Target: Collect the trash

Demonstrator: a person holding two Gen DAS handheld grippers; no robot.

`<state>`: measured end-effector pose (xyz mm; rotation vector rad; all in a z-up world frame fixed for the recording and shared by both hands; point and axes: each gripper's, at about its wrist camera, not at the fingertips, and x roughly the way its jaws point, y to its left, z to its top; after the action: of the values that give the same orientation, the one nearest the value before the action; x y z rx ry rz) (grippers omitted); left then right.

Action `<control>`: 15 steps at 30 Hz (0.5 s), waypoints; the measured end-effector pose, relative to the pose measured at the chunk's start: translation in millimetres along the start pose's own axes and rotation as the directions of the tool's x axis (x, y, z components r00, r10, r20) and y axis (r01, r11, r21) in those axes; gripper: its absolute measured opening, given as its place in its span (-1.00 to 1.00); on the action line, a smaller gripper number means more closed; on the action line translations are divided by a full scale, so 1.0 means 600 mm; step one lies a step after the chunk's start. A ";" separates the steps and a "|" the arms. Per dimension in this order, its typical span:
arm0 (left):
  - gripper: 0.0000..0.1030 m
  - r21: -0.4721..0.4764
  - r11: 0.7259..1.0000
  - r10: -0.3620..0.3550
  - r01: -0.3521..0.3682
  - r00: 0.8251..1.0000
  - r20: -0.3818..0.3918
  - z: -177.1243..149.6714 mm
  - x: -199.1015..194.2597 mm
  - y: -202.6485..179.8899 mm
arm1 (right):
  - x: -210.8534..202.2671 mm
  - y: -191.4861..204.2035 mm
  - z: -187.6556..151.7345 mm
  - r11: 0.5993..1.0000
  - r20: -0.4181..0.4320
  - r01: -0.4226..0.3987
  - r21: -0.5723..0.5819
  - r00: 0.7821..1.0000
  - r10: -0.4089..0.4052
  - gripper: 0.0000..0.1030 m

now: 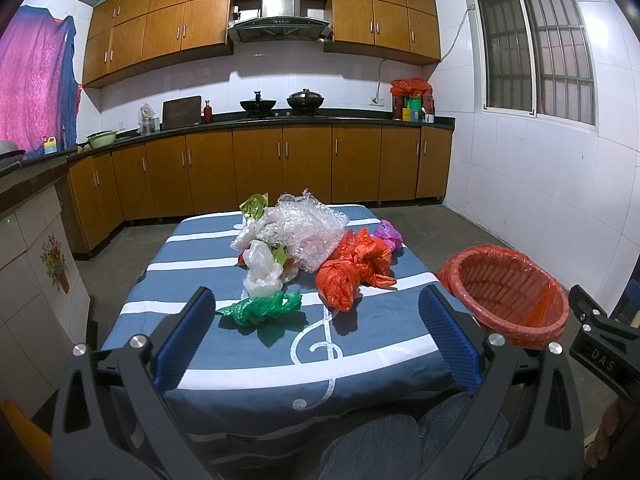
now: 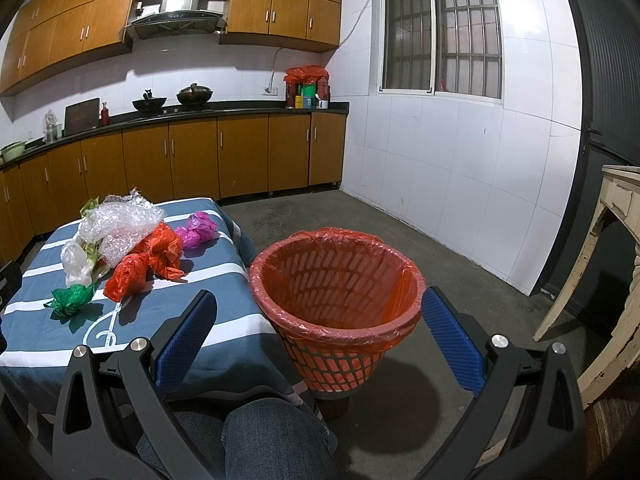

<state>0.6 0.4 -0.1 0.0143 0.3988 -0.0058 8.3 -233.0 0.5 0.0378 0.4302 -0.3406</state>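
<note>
The left gripper [image 1: 316, 320] hangs above the near end of the table [image 1: 248, 364], its blue-padded fingers [image 1: 186, 332] spread wide and holding nothing. Just ahead of it, between the finger lines, lies a crumpled green bag [image 1: 262, 307]; a little further on and slightly right sits a knotted orange bag [image 1: 352, 272], with a white bag [image 1: 260, 268] straight beyond the green one. Behind these lies a heap of bubble wrap [image 1: 308, 228], a yellow-green wrapper [image 1: 254, 205] at its far left, and a purple bag [image 1: 387, 234] off to the far right. The bin [image 1: 508, 292], lined with an orange bag, stands on the floor to the right of this gripper, beside the table edge. The right gripper [image 2: 318, 320] is likewise wide apart and empty, and the bin [image 2: 336, 280] sits directly ahead between its fingers [image 2: 452, 332]. From here the trash lies ahead to the left on the striped cloth: the green bag [image 2: 72, 299] nearest, the orange bag [image 2: 142, 264] beyond it. A knee in jeans [image 2: 276, 436] shows below the right gripper.
</note>
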 end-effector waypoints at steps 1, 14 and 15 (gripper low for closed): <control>0.92 0.000 1.000 0.000 0.000 1.000 0.000 0.000 0.000 0.000 | 0.000 0.000 0.000 1.000 0.000 0.000 0.000 1.000 0.000 0.97; 0.92 -0.011 1.000 0.003 -0.003 1.000 -0.015 -0.015 -0.003 -0.014 | 0.005 0.000 -0.003 1.000 -0.003 0.001 -0.001 1.000 -0.001 0.97; 0.92 -0.011 1.000 0.002 -0.002 1.000 -0.017 -0.020 -0.001 -0.015 | 0.004 0.001 -0.002 1.000 -0.003 0.001 -0.002 1.000 -0.001 0.97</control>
<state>-4.6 -8.6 -11.2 0.0035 0.4157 -0.0012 10.2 -233.3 -1.6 0.0365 0.4337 -0.3415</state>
